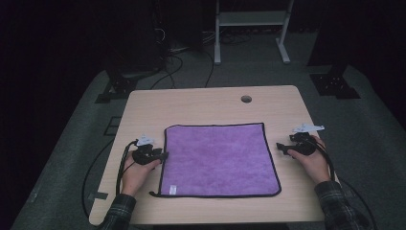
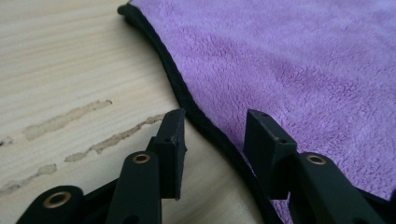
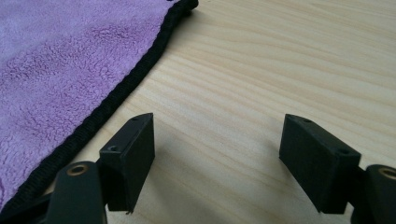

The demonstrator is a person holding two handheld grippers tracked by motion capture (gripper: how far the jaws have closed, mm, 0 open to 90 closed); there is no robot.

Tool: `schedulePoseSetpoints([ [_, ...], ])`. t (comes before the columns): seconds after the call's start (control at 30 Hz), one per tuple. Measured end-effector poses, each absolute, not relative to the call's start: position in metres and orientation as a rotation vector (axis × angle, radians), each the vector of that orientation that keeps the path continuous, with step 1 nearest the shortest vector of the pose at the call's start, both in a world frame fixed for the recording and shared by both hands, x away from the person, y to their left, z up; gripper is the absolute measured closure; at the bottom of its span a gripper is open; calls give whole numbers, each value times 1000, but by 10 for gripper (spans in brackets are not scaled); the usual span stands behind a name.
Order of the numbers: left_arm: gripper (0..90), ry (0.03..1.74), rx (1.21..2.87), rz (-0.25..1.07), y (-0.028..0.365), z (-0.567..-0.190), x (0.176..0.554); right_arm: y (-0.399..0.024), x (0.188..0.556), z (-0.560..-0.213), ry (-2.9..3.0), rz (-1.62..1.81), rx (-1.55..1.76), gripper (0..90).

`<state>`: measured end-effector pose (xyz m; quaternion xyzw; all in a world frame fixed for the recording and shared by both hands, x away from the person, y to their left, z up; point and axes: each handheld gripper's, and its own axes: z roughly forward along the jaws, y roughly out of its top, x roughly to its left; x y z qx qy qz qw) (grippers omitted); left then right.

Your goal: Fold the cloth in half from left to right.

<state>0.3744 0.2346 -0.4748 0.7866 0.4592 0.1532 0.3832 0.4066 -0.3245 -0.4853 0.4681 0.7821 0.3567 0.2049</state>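
We are looking down at a purple cloth (image 1: 218, 159) lying flat on the wooden table (image 1: 206, 103), its black-bound edges squared to the table's sides and a small white tag (image 1: 173, 189) sitting near the corner closest to the left hand. The left gripper (image 1: 162, 155) is resting right at the cloth's left edge; in the left gripper view its jaws are standing apart and straddling the black hem (image 2: 187, 100), one over bare wood and the other over the purple pile, not pressing on it. The right gripper (image 1: 280, 148) is sitting just beside the cloth's right edge, on bare table; in the right gripper view its jaws are gaping wide with nothing but wood between them, the cloth's hem (image 3: 123, 93) running just outside one jaw. Both hands are lying low on the table.
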Motion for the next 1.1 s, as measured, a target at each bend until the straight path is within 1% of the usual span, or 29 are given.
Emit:
schedulePoseSetpoints([
  [0.13, 615, 1206, 1994, 404, 232, -474, 372, -324, 406, -485, 2181, 994, 1304, 254],
  [0.27, 665, 1245, 1973, 385, 227, -474, 368, -324, 406, -485, 2182, 994, 1304, 253],
  [0.43, 781, 1240, 1998, 406, 223, -473, 366, -324, 406, -485, 2182, 995, 1303, 253],
  [0.5, 842, 1239, 1995, 392, 222, -474, 366, -324, 406, -485, 2182, 994, 1304, 252],
  [0.57, 875, 1243, 1994, 394, 221, -474, 365, -324, 406, -485, 2182, 994, 1304, 252],
  [0.7, 887, 1250, 1980, 373, 223, -474, 366, -324, 406, -485, 2182, 994, 1304, 252],
  [0.83, 890, 1254, 1979, 380, 225, -473, 367, -324, 407, -485, 2183, 995, 1303, 249],
  [0.97, 891, 1277, 1955, 373, 233, -469, 369, -324, 407, -485, 2185, 995, 1303, 247],
  [1.1, 891, 1300, 1944, 394, 244, -466, 370, -324, 407, -485, 2186, 995, 1302, 245],
])
